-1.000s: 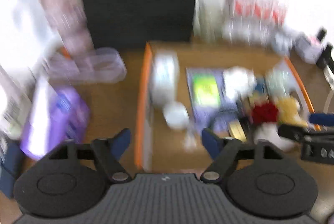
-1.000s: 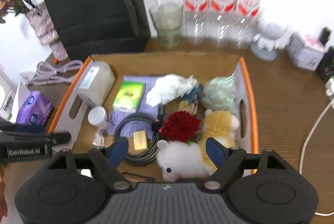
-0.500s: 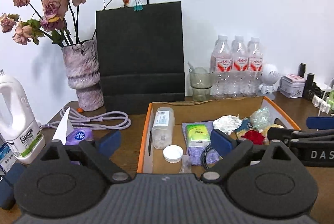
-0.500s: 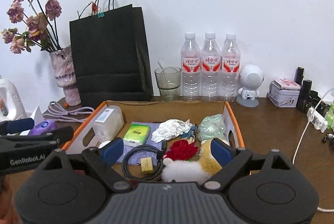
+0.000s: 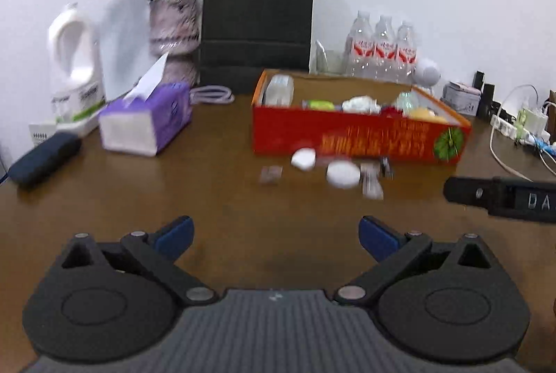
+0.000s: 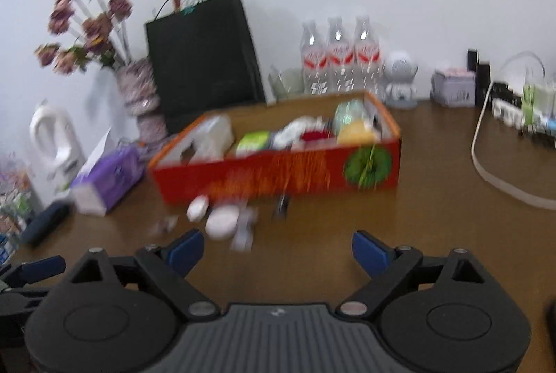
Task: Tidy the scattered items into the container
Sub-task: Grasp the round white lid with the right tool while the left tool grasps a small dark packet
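Observation:
A red and orange cardboard box [image 5: 347,137] [image 6: 278,175] stands on the brown table, holding a plastic jar, a green pack, white tissue, a red flower and plush toys. Loose on the table before its front wall lie a white round lid [image 5: 343,174] [image 6: 222,222], a smaller white piece [image 5: 303,159] [image 6: 197,208], a small packet [image 5: 271,173], a pale wrapper [image 5: 371,180] and a small black item [image 6: 282,204], all blurred. My left gripper [image 5: 274,230] hangs well short of them, jaws opening, nothing between them. My right gripper [image 6: 277,246] is nearer the lid, jaws also opening and empty.
Left of the box sit a purple tissue box [image 5: 146,123], a dark case [image 5: 43,157], a white jug [image 5: 74,60] and a vase of dried flowers [image 5: 173,36]. A black paper bag [image 5: 257,22] and water bottles [image 5: 382,50] line the wall. Power strip and cables [image 5: 514,126] lie at right.
Both grippers have drawn back from over the box and sunk toward the table in front of it. The box's front wall and the loose items now show. Both pairs of jaws stand wider.

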A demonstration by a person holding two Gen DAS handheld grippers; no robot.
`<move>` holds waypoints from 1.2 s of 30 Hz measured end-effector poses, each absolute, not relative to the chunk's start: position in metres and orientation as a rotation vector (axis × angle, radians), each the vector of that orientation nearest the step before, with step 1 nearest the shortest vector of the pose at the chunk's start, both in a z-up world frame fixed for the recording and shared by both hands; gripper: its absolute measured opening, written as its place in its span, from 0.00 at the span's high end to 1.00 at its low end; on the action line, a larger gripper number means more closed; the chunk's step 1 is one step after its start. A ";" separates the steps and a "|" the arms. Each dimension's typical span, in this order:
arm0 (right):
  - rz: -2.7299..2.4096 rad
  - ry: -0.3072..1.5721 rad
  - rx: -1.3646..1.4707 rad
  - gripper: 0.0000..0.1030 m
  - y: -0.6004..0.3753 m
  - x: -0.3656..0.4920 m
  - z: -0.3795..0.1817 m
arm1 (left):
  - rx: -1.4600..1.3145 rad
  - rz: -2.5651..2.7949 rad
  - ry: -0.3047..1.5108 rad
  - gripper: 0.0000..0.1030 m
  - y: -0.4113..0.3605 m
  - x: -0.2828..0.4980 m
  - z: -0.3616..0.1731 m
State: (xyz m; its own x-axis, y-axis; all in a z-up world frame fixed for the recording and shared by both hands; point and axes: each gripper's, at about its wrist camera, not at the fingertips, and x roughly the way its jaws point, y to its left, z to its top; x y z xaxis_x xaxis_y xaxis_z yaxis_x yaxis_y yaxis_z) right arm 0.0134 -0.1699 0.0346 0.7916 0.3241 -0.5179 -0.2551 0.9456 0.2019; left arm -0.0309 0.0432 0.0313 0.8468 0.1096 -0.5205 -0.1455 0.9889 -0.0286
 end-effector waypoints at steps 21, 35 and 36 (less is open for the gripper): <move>0.485 0.578 -0.054 0.45 -0.108 0.076 0.016 | -0.021 0.040 0.645 0.48 0.075 0.107 0.018; 0.525 0.669 -0.061 0.49 -0.076 0.138 -0.003 | -0.045 0.011 0.658 0.83 0.090 0.123 0.004; 0.526 0.666 -0.061 0.52 -0.077 0.138 -0.005 | -0.048 0.018 0.656 0.84 0.091 0.122 0.004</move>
